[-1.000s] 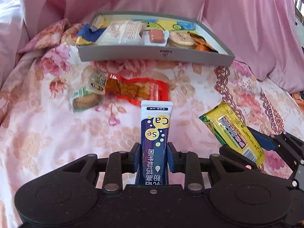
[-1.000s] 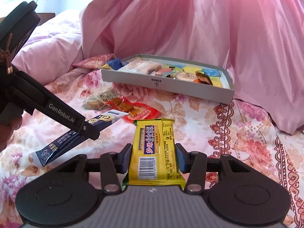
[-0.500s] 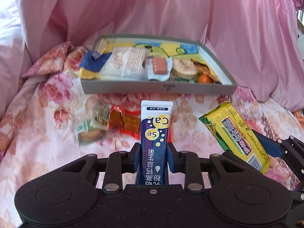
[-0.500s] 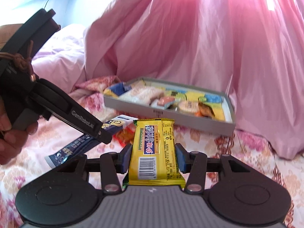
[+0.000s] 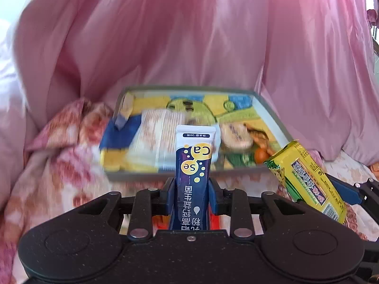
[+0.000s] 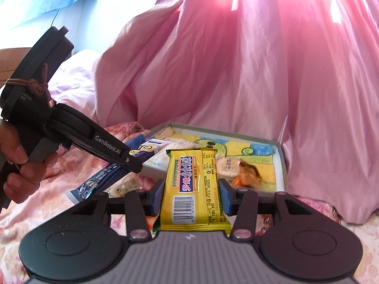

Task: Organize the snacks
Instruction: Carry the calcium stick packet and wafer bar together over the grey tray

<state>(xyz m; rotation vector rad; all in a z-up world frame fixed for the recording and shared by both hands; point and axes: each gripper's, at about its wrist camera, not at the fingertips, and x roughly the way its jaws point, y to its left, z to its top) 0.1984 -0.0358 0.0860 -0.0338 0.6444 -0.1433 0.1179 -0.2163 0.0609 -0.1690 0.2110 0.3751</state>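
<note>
My left gripper point(image 5: 191, 184) is shut on a dark blue stick packet point(image 5: 194, 165) marked Ca and Se, held up just short of the grey tray's near wall point(image 5: 189, 174). My right gripper point(image 6: 191, 190) is shut on a yellow snack bar point(image 6: 193, 184) with a barcode, held above the bed before the same tray point(image 6: 280, 163). The tray holds several snack packs on a yellow, blue and green lining. The yellow bar also shows in the left wrist view point(image 5: 305, 177). The left gripper point(image 6: 132, 163) with the blue packet point(image 6: 104, 175) shows in the right wrist view.
A floral bedspread point(image 5: 59, 177) lies under everything. Pink fabric point(image 5: 189, 35) hangs behind the tray. A red snack pack point(image 5: 214, 220) lies on the bed below my left gripper. A person's hand point(image 6: 16, 163) holds the left gripper's handle.
Both grippers have risen and moved forward toward the tray, which now looks larger and closer. Each still grips its packet. The loose snacks on the bed have dropped out of sight.
</note>
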